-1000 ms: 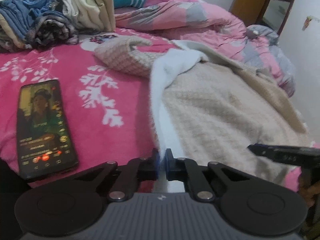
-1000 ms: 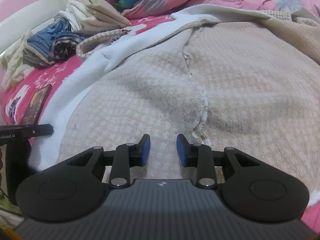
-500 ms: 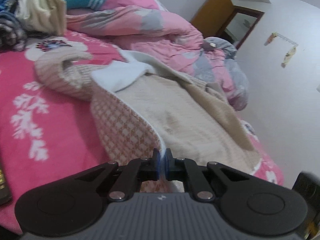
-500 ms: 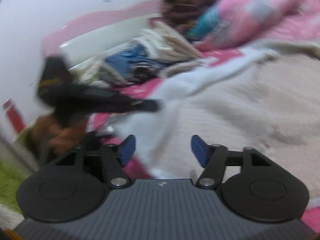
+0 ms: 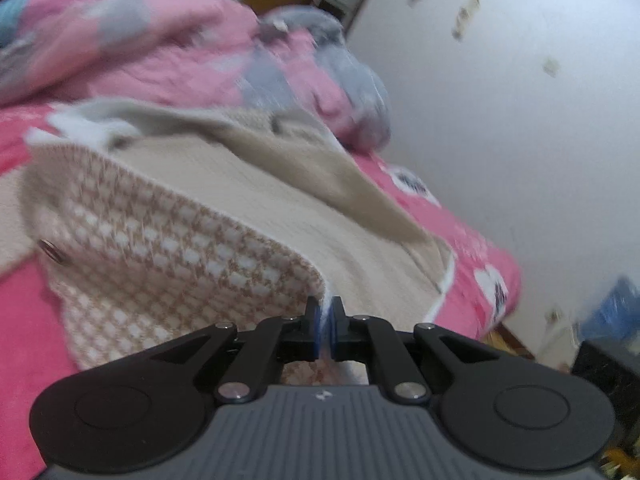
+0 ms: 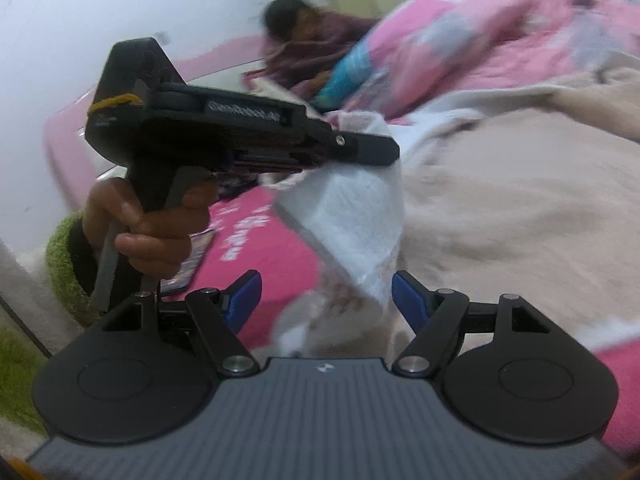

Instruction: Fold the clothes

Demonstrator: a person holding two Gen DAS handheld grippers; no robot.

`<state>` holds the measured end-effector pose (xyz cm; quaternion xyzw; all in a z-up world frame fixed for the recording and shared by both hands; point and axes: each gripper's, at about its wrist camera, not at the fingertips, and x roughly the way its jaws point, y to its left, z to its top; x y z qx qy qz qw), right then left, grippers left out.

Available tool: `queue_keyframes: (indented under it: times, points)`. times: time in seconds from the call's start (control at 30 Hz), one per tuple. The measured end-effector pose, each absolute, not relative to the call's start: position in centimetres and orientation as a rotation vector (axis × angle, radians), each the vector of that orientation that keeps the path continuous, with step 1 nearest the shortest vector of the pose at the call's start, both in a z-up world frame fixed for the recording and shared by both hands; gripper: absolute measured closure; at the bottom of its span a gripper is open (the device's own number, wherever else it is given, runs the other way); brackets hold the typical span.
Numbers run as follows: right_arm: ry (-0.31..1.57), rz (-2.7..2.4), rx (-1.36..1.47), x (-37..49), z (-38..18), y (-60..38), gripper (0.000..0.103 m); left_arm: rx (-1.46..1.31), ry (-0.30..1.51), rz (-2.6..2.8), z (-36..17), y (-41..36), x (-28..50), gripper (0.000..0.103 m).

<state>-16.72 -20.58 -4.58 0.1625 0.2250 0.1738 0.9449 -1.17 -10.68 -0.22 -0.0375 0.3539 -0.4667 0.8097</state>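
Pinching the front edge of the beige houndstooth fleece-lined jacket (image 5: 168, 248), the left hand-held gripper (image 5: 325, 320) is clenched on the fabric, its blue pads pressed together with the white lining caught between them. The lifted flap shows its checked face in the left wrist view and its white fleece underside in the right wrist view, where it hangs from the left tool's tip. A metal snap (image 5: 51, 249) sits on the flap's far left. The rest of the jacket lies spread across the pink floral bed (image 5: 24, 320), reaching toward the bed's right edge, with a rumpled pink and grey quilt (image 5: 168, 48) heaped behind it.

The right hand-held gripper (image 6: 326, 300) is released, jaws wide, with the hanging corner of the flap between its pads but not pressed by either. The person's hand (image 6: 148, 220) grips the left tool's handle above the bed's near edge, close to a phone (image 6: 188, 268) lying there.

The main risk, as I judge it, is the thin pinch: only the very hem is caught, and fleece is bulky, so a quick pull across could drag it free and drop the flap crooked. Both views are blurred with motion, which raises that risk. The right tool could also close on lining alone and bunch the fold.
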Motion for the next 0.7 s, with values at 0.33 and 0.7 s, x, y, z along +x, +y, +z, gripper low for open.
queue_keyframes:
  times: [0.33,0.7]
  points:
    - [0.48,0.125,0.526,-19.2,-7.5,-26.2,0.031,-0.151,0.728,-0.937,-2.5,-8.3,-2.4,0.047]
    - [0.385,0.181,0.712,-16.5,-6.6,-28.2,0.031,-0.02,0.761,-0.79,-3.1,-2.0,-6.4,0.03]
